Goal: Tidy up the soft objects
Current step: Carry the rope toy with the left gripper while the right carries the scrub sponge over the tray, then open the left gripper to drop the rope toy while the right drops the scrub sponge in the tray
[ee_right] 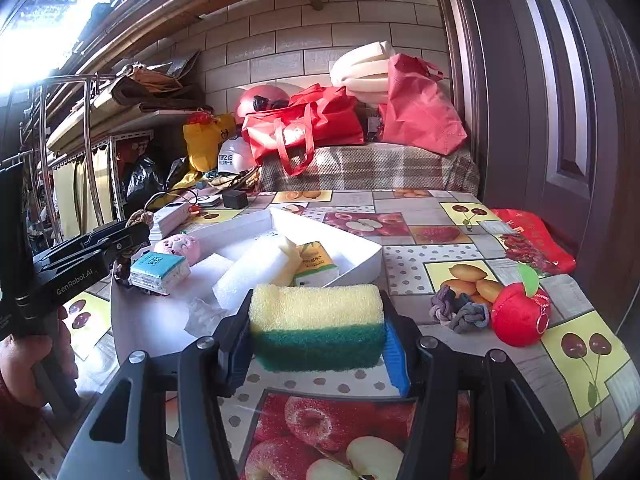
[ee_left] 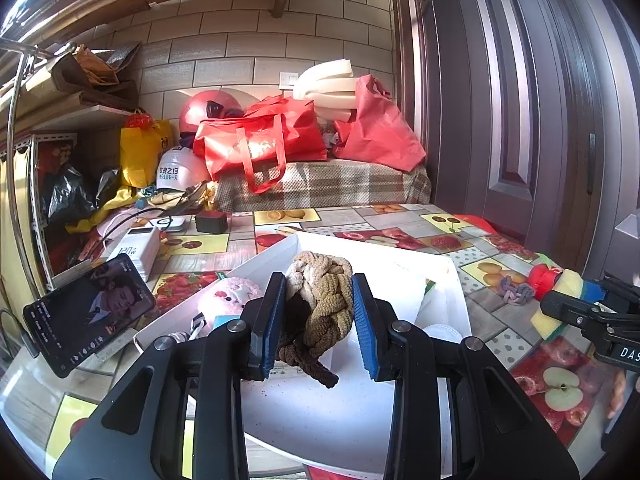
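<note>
My left gripper (ee_left: 319, 320) is shut on a braided brown-and-tan cloth knot (ee_left: 320, 304) and holds it above a white tray (ee_left: 456, 280). My right gripper (ee_right: 316, 332) is shut on a yellow-and-green sponge (ee_right: 316, 326) just above the table, right of the tray (ee_right: 360, 258). A pink plush (ee_left: 230, 298) lies in the tray; it also shows in the right wrist view (ee_right: 180, 246). A red plush apple (ee_right: 520, 316) and a grey knotted cloth (ee_right: 460, 312) lie on the table to the right.
The tray holds a blue tissue pack (ee_right: 160, 270), white foam blocks (ee_right: 248, 268) and a yellow tissue pack (ee_right: 316, 264). A phone (ee_left: 88, 314) leans at the left by a power bank (ee_left: 134, 248). Red bags (ee_left: 260, 140) sit at the back. A door (ee_left: 540, 120) stands right.
</note>
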A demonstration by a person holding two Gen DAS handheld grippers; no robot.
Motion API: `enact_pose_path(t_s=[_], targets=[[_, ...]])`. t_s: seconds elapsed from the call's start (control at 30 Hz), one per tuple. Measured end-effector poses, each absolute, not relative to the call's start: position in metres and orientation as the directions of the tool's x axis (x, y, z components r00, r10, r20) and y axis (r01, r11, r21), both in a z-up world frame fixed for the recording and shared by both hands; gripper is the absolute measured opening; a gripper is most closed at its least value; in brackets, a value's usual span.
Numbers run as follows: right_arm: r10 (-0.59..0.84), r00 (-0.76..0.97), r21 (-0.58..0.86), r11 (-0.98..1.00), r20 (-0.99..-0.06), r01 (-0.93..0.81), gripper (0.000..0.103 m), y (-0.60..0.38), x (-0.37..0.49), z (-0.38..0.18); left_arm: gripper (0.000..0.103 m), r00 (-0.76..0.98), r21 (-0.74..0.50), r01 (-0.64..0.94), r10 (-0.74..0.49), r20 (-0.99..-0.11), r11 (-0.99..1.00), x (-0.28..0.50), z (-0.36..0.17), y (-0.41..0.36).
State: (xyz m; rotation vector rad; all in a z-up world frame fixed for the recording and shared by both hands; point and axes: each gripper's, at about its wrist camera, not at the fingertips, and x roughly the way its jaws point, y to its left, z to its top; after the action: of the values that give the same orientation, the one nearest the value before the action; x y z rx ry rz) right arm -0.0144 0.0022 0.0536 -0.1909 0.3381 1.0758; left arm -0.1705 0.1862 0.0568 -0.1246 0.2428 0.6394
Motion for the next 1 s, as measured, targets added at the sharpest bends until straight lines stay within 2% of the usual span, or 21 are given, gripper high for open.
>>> enact_pose_path(t_s=[0.4,0.7,1.0], targets=[[0.851,0.359,-0.024,0.379,-0.383,-0.925,0.056,0.046,-0.032,0.051,0.033,0.748,-0.016,-0.632,0.605,-0.273,0.774,-0.163,0.055,0.205],[0.851,0.318,0.003,0.351,-0.417,-0.936,0.056,0.091,-0.028,0.048,0.033,0.734,-0.031,-0.651,0.617,-0.285,0.759,-0.158,0.056,0.225],[0.847,0.356,-0.085,0.352,-0.394,-0.932,0.056,0.125,-0.029,0.050,0.033,0.730,-0.038,-0.651,0.612,-0.306,0.758,-0.147,0.055,0.242]])
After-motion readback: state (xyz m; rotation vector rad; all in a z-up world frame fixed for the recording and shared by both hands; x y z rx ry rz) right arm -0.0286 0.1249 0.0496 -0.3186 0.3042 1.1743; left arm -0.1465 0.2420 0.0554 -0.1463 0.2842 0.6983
